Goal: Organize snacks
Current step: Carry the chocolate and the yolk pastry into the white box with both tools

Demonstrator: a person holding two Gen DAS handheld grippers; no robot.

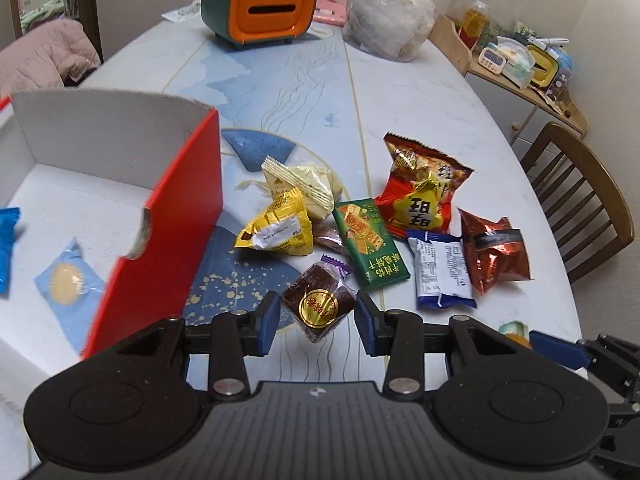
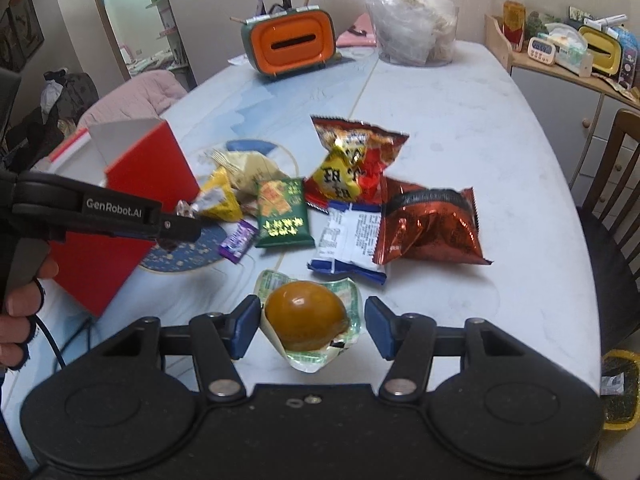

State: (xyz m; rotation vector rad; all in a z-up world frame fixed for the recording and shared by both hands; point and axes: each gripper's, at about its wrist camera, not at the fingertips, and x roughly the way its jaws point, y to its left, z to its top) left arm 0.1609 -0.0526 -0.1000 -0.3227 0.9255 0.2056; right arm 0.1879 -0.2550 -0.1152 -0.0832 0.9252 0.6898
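In the left wrist view my left gripper (image 1: 317, 314) is shut on a dark brown cake (image 1: 318, 302) with a gold sticker, in a clear wrapper with purple ends, held just above the table. Beside it on the left stands the red box (image 1: 180, 208), white inside. It holds a pale blue biscuit packet (image 1: 70, 280) and a blue packet (image 1: 8, 240). The right wrist view shows my right gripper (image 2: 312, 326) shut on a brown egg in a clear green-printed packet (image 2: 306, 314). Loose snacks lie beyond: a green packet (image 2: 284, 214), a red bag (image 2: 356, 164), a blue-white packet (image 2: 350, 238) and a shiny red packet (image 2: 430, 226).
An orange and green tissue box (image 2: 288, 42) and a clear bag of food (image 2: 412, 24) stand at the table's far end. A wooden chair (image 1: 580, 200) is at the right edge. A sideboard with clutter (image 2: 576, 52) lies behind. A hand (image 2: 16, 312) holds the left gripper's handle.
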